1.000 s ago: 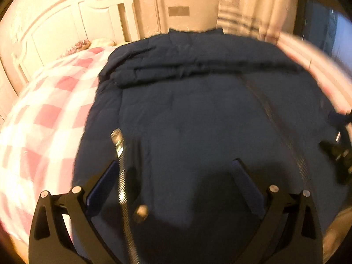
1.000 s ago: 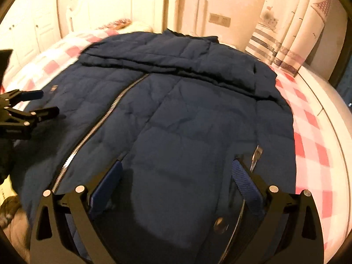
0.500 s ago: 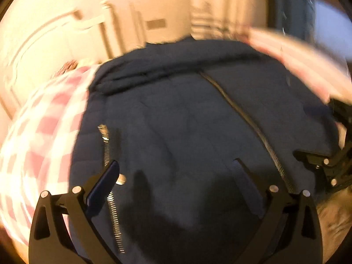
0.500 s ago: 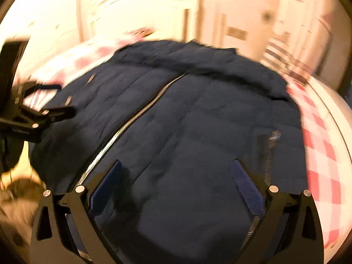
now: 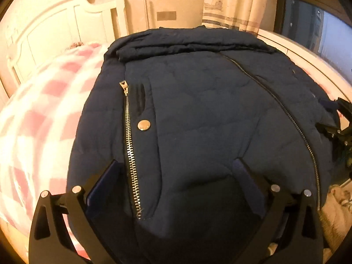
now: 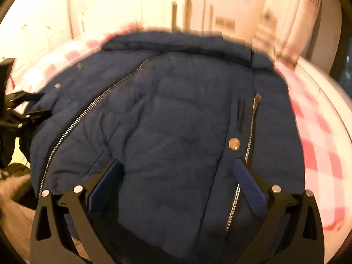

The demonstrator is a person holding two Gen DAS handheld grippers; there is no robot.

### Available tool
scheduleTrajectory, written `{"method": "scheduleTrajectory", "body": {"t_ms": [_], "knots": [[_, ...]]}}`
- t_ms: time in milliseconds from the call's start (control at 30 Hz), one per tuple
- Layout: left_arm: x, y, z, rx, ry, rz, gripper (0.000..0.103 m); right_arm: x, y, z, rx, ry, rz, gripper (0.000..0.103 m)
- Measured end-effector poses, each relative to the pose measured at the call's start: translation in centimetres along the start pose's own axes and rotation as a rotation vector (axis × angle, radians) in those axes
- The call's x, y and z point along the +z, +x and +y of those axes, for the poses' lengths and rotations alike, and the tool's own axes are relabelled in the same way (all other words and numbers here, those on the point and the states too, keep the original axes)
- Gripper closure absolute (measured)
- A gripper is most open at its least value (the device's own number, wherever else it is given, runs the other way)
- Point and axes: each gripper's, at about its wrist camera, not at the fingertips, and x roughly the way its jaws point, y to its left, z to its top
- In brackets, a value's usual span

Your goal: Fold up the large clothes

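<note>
Pink checked bedspread [image 5: 39, 114], navy jacket [image 5: 198, 114] spread flat, both grippers' fingers [image 5: 103, 187] wide, hem between them.

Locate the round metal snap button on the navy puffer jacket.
In the left wrist view, the round metal snap button sits on the navy puffer jacket, just right of the silver pocket zipper.

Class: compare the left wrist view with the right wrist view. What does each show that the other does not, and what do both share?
Left wrist only: a dark window and the right gripper at the jacket's edge. Right wrist only: the left gripper, open, at the opposite edge. Both: the navy jacket, its centre zipper, a snap button and the pink checked bedspread.
</note>
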Motion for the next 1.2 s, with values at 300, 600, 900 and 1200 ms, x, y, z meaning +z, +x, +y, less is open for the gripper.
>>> {"method": "scheduleTrajectory", "body": {"t_ms": [300,600,900,1200], "knots": [[-0.9,-1.7,0.2,0.065,0.03,0.005,0.002,0.1,-3.4,0.4,-0.042,-0.013,-0.01,0.004],[-2.3,-3.5,1.8,0.114,0.008,-0.034,0.002,-2.3,-4.3,-1.6,-0.053,0.049,0.023,0.004],[-5.8,-5.9,6.9,0.074,-0.14,-0.014,0.002,-9.5,-6.6,-6.7,0.01,0.267,0.071,0.004],[-8.7,-3.9,9.1,-0.078,-0.27,0.029,0.002,-12.7,-3.0,-10.8,0.294,0.504,0.004,0.004]]}}
